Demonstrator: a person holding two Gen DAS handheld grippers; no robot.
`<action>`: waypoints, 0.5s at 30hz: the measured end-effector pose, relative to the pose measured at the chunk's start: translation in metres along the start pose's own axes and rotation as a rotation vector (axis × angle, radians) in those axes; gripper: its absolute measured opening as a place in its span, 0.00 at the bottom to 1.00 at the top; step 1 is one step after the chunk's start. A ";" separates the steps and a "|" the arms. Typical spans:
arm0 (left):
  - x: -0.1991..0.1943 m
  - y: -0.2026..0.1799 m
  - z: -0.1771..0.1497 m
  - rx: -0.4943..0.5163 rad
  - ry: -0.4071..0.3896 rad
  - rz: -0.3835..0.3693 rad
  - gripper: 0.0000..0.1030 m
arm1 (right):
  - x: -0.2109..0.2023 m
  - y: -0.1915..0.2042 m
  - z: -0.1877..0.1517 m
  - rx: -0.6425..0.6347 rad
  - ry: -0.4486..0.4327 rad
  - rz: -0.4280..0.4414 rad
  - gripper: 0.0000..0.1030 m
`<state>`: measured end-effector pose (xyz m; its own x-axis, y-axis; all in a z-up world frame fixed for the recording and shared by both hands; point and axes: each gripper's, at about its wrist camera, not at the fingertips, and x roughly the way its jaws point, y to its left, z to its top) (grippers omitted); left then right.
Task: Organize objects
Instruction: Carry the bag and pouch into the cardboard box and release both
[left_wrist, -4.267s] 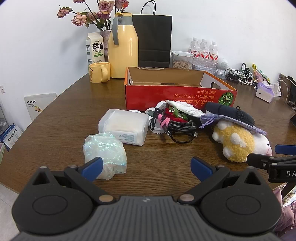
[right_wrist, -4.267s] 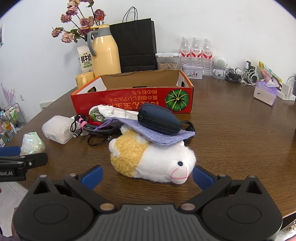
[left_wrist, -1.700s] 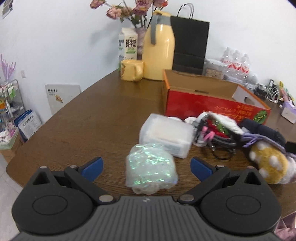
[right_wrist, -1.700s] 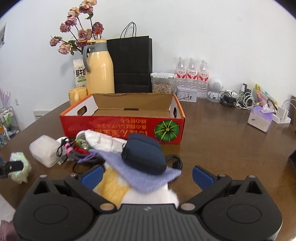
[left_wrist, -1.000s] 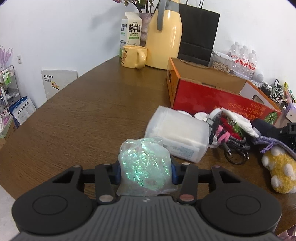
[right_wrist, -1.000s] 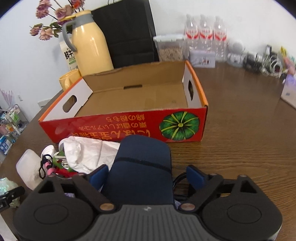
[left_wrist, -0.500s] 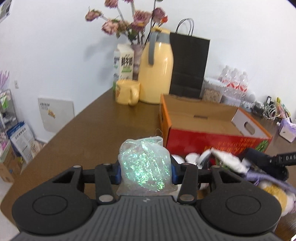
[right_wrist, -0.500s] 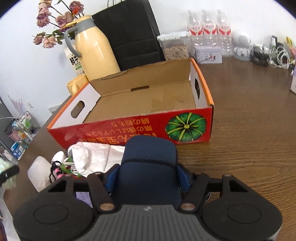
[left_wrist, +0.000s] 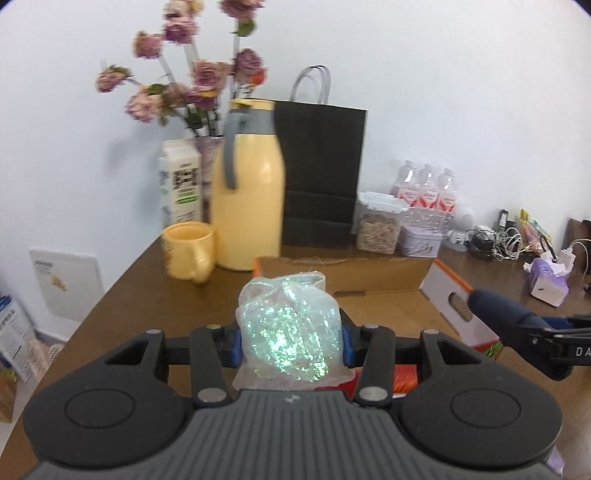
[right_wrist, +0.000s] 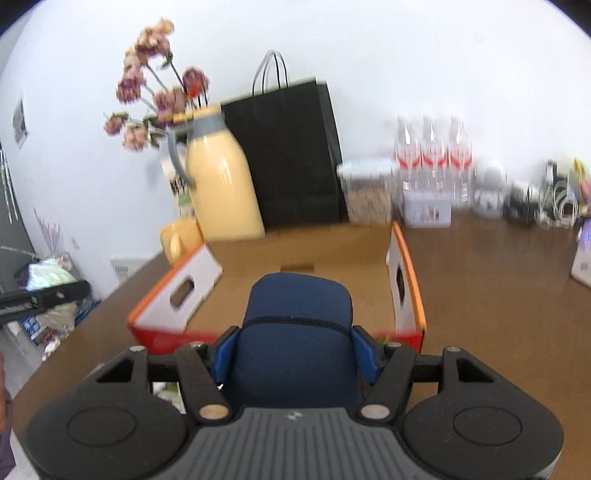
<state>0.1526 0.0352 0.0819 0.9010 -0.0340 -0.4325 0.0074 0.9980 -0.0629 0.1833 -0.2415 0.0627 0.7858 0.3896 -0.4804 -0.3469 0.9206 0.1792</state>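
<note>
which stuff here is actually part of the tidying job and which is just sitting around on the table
Part of the job:
- glittery bag, gripped by the left gripper
- navy pouch, gripped by the right gripper
- red cardboard box, open and lying just ahead of both

Just lying about:
- yellow jug
- yellow mug
- black paper bag
- water bottles

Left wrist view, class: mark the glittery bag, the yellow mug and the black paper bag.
glittery bag (left_wrist: 291, 325), left wrist view, middle of its shiny front.
yellow mug (left_wrist: 188, 249), left wrist view, side of its body.
black paper bag (left_wrist: 321, 173), left wrist view, centre of its front panel.
</note>
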 end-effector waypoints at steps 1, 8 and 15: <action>0.007 -0.005 0.004 0.010 0.000 -0.002 0.45 | 0.004 0.001 0.006 -0.016 -0.015 -0.007 0.61; 0.070 -0.031 0.020 -0.007 0.051 -0.001 0.45 | 0.060 -0.003 0.036 -0.130 -0.042 -0.076 0.61; 0.134 -0.043 0.016 0.006 0.173 0.048 0.45 | 0.131 -0.014 0.036 -0.216 0.076 -0.135 0.61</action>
<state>0.2803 -0.0113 0.0410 0.8124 0.0056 -0.5831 -0.0308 0.9990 -0.0333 0.3095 -0.2022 0.0286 0.7946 0.2528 -0.5519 -0.3490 0.9341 -0.0746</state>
